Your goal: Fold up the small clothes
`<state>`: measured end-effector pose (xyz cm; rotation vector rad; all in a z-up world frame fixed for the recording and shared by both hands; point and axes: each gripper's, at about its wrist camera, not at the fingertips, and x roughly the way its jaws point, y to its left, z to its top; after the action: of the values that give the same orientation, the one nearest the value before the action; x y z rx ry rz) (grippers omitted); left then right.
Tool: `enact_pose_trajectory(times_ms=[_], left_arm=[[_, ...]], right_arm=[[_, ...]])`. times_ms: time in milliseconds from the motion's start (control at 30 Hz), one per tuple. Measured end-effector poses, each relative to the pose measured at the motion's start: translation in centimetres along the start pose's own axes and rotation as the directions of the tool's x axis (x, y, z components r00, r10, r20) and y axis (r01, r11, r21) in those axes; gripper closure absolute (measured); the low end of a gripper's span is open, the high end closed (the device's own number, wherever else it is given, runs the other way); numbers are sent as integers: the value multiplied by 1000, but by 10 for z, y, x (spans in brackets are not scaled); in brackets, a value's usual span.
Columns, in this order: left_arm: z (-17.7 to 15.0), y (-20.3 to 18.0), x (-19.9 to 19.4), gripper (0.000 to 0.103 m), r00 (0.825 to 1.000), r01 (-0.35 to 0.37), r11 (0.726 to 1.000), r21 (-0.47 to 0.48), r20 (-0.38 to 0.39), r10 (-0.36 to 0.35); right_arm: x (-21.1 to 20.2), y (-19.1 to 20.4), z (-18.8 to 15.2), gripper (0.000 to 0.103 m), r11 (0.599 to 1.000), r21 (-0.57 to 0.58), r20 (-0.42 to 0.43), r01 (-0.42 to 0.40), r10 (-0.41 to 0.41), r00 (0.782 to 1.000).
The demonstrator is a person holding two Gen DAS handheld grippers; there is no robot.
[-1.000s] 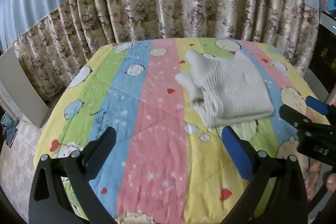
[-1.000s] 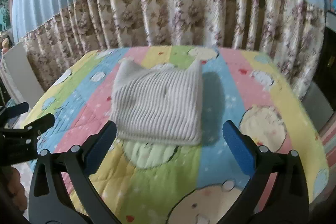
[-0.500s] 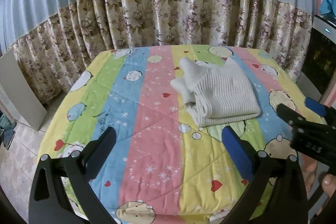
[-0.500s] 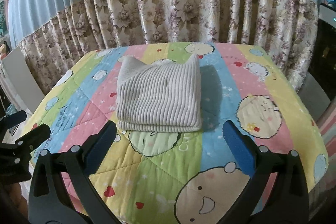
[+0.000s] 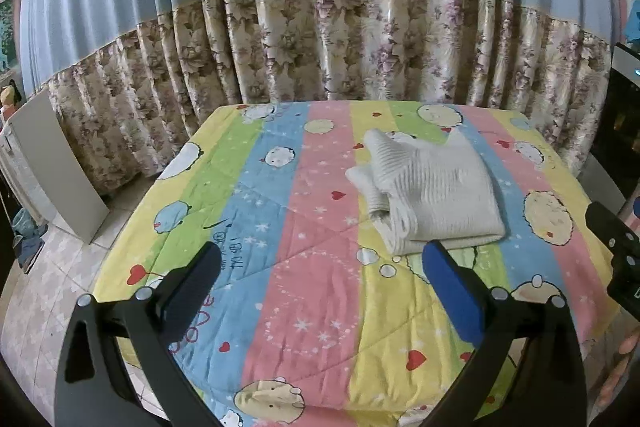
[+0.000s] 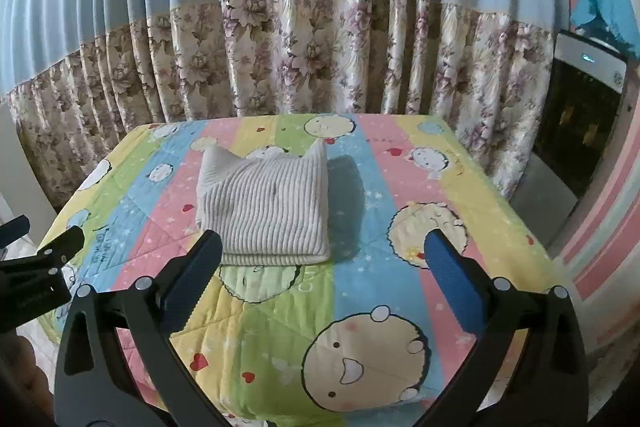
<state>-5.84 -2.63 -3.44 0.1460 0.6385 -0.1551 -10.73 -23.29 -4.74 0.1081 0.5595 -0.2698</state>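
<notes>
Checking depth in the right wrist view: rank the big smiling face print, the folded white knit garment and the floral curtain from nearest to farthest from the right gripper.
1. Big smiling face print: on the quilt just ahead of the right gripper.
2. Folded white knit garment: mid-quilt, left of centre.
3. Floral curtain: behind the quilt's far edge.

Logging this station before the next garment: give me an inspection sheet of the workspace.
Surface: striped cartoon quilt covering the table.
Job's things: white knit garment lying folded on the quilt.
Clutter: nothing seen.
Grippers: left gripper and right gripper both open, empty, apart from the garment.
Cables: nothing seen.
Surroundings: blue and floral curtain behind; dark appliance at right; white panel at left.
</notes>
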Motion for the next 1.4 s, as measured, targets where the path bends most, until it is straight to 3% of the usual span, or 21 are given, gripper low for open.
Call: enact_pose_trajectory(times_ms=[267,1400], left_arm=[[3,-2,-17,2,999,-3,1000,10,44,3],[14,-4,-37,2,995,17,999,29,97,-19]], right_arm=[[-8,-2,2,3,1000,17,9,6,-6,1000],[-18,10,5,3,1000,4,19,19,-19,1000]])
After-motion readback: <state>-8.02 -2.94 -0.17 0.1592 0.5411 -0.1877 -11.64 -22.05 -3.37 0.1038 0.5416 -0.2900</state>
